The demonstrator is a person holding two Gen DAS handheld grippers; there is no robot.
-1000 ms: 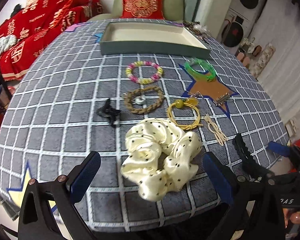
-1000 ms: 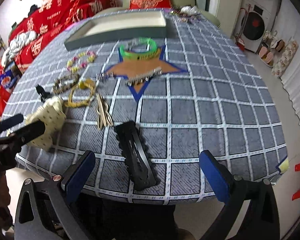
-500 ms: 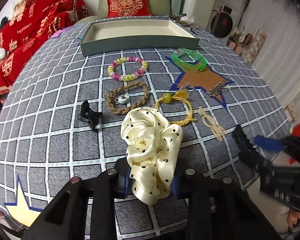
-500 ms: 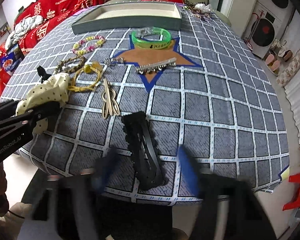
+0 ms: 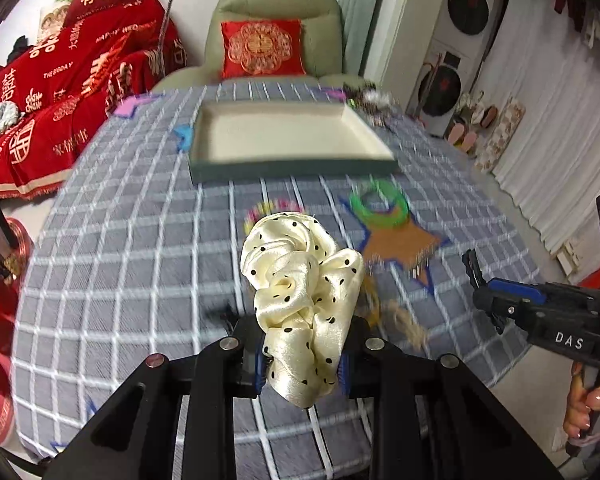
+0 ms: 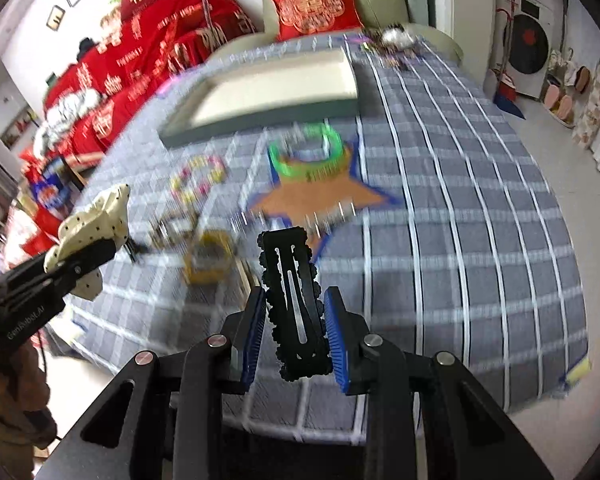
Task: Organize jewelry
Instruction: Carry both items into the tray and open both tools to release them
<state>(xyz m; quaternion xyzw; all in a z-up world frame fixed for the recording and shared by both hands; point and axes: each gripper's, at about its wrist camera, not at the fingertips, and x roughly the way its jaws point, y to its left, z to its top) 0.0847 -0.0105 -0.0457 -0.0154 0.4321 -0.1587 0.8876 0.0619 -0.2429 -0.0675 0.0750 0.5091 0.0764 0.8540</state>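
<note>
Red embroidered throws (image 5: 60, 92) cover a sofa to our left, and a pale green armchair (image 5: 276, 16) with a red cushion (image 5: 262, 49) stands behind the tabletop (image 5: 120, 240), which is spread with a grey cloth crossed by white lines. At its far side sits a shallow tray (image 5: 292, 168) with dark green walls and a cream inside; we see nothing lying in it.

Our left gripper (image 5: 302, 366) has its fingers closed narrowly on a cream satin scrunchie with black dots (image 5: 300, 280), which bulges up above the blue pads and is held above the cloth. Our right gripper (image 6: 294, 334) has its fingers closed on a long black hair clip with scalloped edges (image 6: 294, 300); the clip stands up between the pads, its far end pointing toward the tray.

Much of the tabletop is blurred in both views. We can still make out a green bangle (image 6: 306, 152) lying at the top point of an orange star with a blue outline (image 6: 320, 200), a bracelet of pink and yellow beads (image 6: 198, 178) to its left, and a yellow hair tie (image 6: 210, 258) nearer to us, just left of the black clip. All of these lie on the cloth, outside the tray.
</note>
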